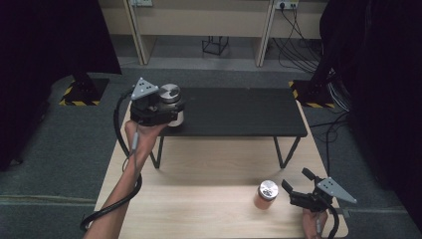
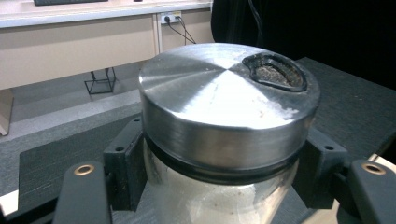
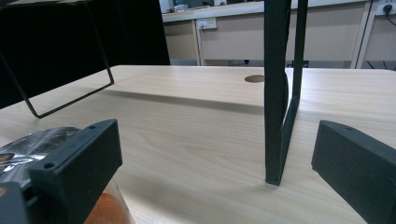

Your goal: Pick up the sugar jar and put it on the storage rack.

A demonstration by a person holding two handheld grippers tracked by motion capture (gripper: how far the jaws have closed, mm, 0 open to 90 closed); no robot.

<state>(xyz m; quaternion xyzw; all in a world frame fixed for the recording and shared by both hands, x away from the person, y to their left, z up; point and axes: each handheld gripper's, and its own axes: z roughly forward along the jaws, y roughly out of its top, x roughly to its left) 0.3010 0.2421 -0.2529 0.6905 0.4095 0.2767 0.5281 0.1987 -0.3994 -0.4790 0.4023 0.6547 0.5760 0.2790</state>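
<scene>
Nearest me, my right gripper [image 1: 294,183] rested on the wooden table [image 1: 199,199], its jaws standing apart with nothing between them; an orange-filled jar [image 1: 267,195] stood just beside its left jaw. Ahead of those jaws rose the black shelf's leg [image 3: 276,93]. Farther off, my left gripper [image 1: 174,110] was clamped on a glass jar [image 2: 224,140] with a brushed metal lid, over the black shelf [image 1: 239,112]. No writing was readable.

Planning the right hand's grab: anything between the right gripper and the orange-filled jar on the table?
Nothing visible. In the high view the right gripper sits open beside the orange-filled jar, with bare wooden table between them. In the right gripper view the jar is already at one jaw. The shelf's leg stands further ahead, off that line.
</scene>
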